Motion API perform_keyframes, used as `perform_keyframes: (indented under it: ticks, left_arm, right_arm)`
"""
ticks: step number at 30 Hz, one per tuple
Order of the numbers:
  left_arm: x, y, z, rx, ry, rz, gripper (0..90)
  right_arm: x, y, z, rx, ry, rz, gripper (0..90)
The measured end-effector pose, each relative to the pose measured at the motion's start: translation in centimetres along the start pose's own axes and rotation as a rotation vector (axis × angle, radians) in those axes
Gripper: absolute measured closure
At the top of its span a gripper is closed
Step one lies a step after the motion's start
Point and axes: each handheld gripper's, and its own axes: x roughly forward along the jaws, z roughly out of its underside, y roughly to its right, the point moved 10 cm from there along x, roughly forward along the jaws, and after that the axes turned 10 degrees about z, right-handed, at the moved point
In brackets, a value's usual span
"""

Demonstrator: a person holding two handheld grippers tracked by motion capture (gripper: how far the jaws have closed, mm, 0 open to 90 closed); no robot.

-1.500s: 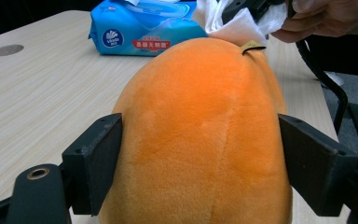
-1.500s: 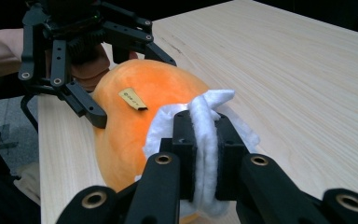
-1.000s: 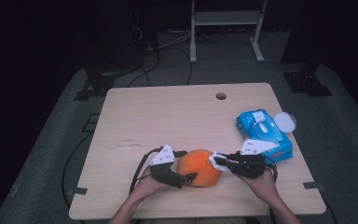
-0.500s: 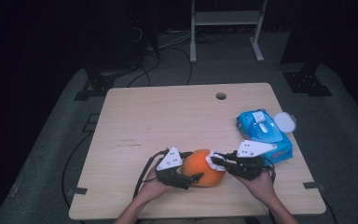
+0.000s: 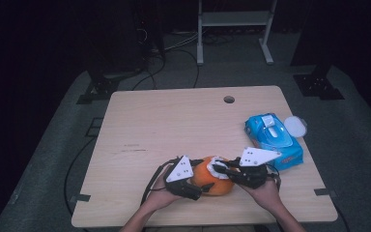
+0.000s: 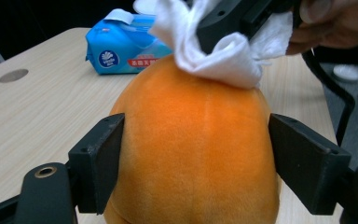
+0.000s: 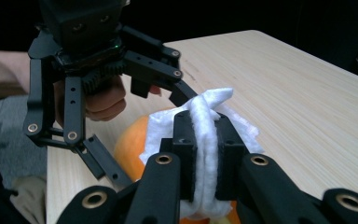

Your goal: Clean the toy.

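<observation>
An orange plush fruit (image 5: pixel 213 181) (image 6: pixel 196 140) rests on the table near its front edge. My left gripper (image 5: pixel 203 186) (image 6: pixel 196 140) has the fruit between its jaws. They have just been closing, and both pads now press on its sides. My right gripper (image 5: pixel 222 169) (image 7: pixel 204 126) is shut on a bunched white wipe (image 5: pixel 217 163) (image 7: pixel 209 105) (image 6: pixel 223 60). It holds the wipe against the top of the fruit (image 7: pixel 129 140).
A blue pack of wipes (image 5: pixel 273 137) (image 6: pixel 121 44) lies at the right of the wooden table (image 5: pixel 174 125), with a white round lid (image 5: pixel 295 125) beside it. A cable hole (image 5: pixel 229 99) sits near the far edge. Bare tabletop stretches to the left and behind.
The right gripper has slid the wipe a little leftward over the top of the fruit. The left gripper has shifted slightly right, closer around the fruit.
</observation>
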Motion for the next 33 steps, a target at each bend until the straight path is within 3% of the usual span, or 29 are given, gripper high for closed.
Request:
perform_keyframes:
  ticks: [2, 3, 4, 6, 7, 8, 10, 12, 13, 14, 15, 16, 17, 20, 23, 26, 28, 29, 33]
  left_arm:
    - [-0.2, -0.2, 0.1, -0.004, 0.004, 0.008, 18.6]
    - [-0.3, -0.7, 0.2, -0.040, 0.015, 0.003, 14.1]
    - [-0.3, -0.7, 0.2, -0.040, 0.015, 0.003, 7.5]
    - [-0.3, -1.4, 0.5, -0.121, 0.006, -0.003, 3.2]
    - [-0.3, -1.4, 0.5, -0.153, 0.018, 0.013, 3.4]
    - [-0.3, -1.3, 0.6, -0.160, 0.025, 0.032, 9.0]
    - [-0.3, -1.1, 0.5, -0.136, 0.027, 0.021, 17.0]
    - [-0.2, -0.8, 0.1, -0.083, 0.021, 0.007, 23.7]
    - [0.0, -0.3, -0.3, -0.036, 0.020, 0.003, 27.1]
    - [0.0, -0.3, -0.3, -0.036, 0.020, 0.003, 27.5]
    - [0.3, 0.5, -0.6, 0.033, -0.001, -0.005, 28.0]
    - [0.3, 0.5, -0.6, 0.033, -0.001, -0.005, 28.4]
    - [0.4, 0.7, -0.6, 0.059, -0.011, -0.010, 28.4]
    - [0.3, 0.7, -0.4, 0.055, -0.002, -0.003, 30.1]
    - [0.3, 0.6, -0.3, 0.047, 0.005, 0.003, 29.7]
    - [0.5, 0.7, -0.5, 0.051, 0.003, 0.003, 28.7]
    - [0.7, 0.9, -0.5, 0.070, -0.009, -0.002, 27.3]
    - [0.7, 1.1, -0.4, 0.091, -0.016, -0.003, 27.4]
    - [0.5, 1.0, -0.2, 0.091, -0.014, 0.004, 27.9]
  right_arm:
    - [-0.1, 0.4, 0.4, 0.011, -0.015, -0.003, 81.2]
    - [-0.2, 0.5, 0.6, 0.010, -0.023, 0.003, 81.4]
    - [-0.2, 0.5, 0.6, 0.010, -0.023, 0.003, 81.4]
    - [-0.3, 0.9, 0.9, 0.011, -0.028, 0.021, 81.4]
    - [-0.4, 1.2, 0.9, 0.021, -0.028, 0.023, 81.4]
    - [-0.4, 1.3, 0.9, 0.029, -0.027, 0.024, 81.4]
    - [-0.5, 1.5, 0.9, 0.040, -0.027, 0.025, 81.4]
    - [-0.3, 1.2, 0.4, 0.031, -0.016, 0.027, 81.4]
    - [-0.1, 0.2, -0.3, 0.010, -0.007, 0.011, 81.5]
    - [-0.1, 0.2, -0.3, 0.010, -0.007, 0.011, 81.5]
    - [0.3, -1.0, -0.8, -0.005, -0.003, -0.017, 81.5]
    - [0.5, -1.6, -0.8, -0.027, -0.011, -0.025, 81.5]
    - [0.5, -1.6, -0.8, -0.027, -0.011, -0.025, 81.5]
    - [0.4, -1.7, -0.7, -0.038, -0.026, -0.023, 81.5]
    - [-0.7, 0.5, -0.3, 0.009, -0.024, 0.023, 81.5]
    - [-0.9, 1.0, -0.1, 0.033, -0.024, 0.031, 81.5]
    - [-0.6, 0.2, -0.3, 0.013, -0.023, 0.025, 81.5]
    - [0.0, -0.9, -0.5, 0.004, -0.022, -0.008, 81.5]
    - [0.5, -1.6, -0.6, -0.034, -0.038, -0.016, 81.5]
